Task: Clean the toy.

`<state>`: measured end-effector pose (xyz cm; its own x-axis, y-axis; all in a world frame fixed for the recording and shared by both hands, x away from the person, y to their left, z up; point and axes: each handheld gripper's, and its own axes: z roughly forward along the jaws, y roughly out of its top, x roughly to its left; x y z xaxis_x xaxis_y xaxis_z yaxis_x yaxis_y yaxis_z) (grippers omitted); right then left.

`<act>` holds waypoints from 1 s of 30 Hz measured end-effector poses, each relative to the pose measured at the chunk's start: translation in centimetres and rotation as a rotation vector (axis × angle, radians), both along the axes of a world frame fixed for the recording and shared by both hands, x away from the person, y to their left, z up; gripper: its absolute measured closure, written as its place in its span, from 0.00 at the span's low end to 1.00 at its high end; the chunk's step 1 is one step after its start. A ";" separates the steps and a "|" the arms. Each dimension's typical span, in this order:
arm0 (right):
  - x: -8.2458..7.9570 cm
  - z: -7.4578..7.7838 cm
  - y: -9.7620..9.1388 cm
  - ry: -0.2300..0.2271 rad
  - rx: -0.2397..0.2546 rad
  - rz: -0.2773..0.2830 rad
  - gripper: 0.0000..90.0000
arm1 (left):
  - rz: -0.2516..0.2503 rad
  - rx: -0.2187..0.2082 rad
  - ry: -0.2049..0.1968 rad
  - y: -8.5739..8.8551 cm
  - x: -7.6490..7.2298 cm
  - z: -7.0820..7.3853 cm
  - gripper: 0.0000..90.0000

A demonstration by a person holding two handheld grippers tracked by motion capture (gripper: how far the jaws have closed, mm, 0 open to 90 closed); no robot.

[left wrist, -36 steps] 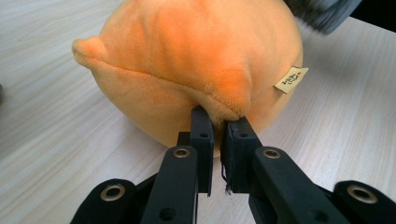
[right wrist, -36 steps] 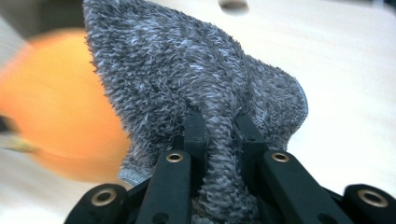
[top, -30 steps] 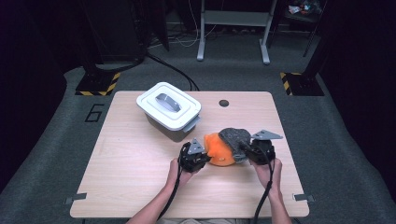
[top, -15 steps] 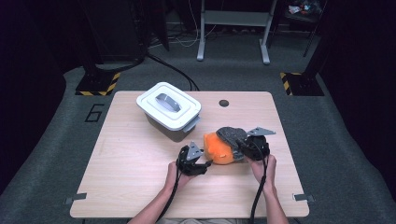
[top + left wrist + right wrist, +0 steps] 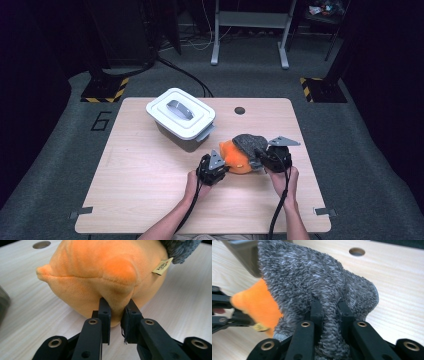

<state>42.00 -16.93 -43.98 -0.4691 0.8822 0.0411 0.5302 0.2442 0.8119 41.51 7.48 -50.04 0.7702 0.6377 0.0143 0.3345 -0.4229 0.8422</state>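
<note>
Presently both my grippers have a pinch on the soft toy: the left gripper (image 5: 115, 312) has just been closing and now nips a fold of the orange plush (image 5: 100, 277) between its jaws, and the right gripper (image 5: 329, 310) is clamped tight on a tuft of the grey fuzzy sock (image 5: 322, 285) drawn over the toy's far end. The toy lies on the wooden table (image 5: 150, 170) just right of centre, with the lidded white bin (image 5: 181, 117) at about 10 o'clock from it, near but apart. My judgement: the step is peeling the sock off, so the left should hold the plush steady as an anchor while the right draws the sock away toward 3 o'clock, low and level, not upward, lest the whole toy lift. The left's bite looks shallow; a slip is likely if I pull hard. Pose: forearms enter from 6 o'clock, hands low at the table, grippers angled inward at the toy from either side.
</note>
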 end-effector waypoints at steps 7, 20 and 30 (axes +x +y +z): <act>-2.5 2.4 2.7 -0.045 -0.061 0.079 0.87 | -0.018 -0.094 0.128 0.1 0.3 2.2 0.90; -1.7 0.6 4.4 -0.039 -0.120 0.091 0.88 | 0.022 -0.092 0.107 0.9 -0.6 1.0 0.90; -0.4 -0.9 0.5 0.008 -0.030 -0.012 0.88 | 0.016 -0.092 0.105 0.9 -0.2 1.0 0.90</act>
<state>41.56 -16.46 -44.88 -0.4583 0.8886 0.0183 0.5394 0.2617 0.8004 41.29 8.42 -49.01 0.7542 0.6446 -0.1250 0.4288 -0.3393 0.8372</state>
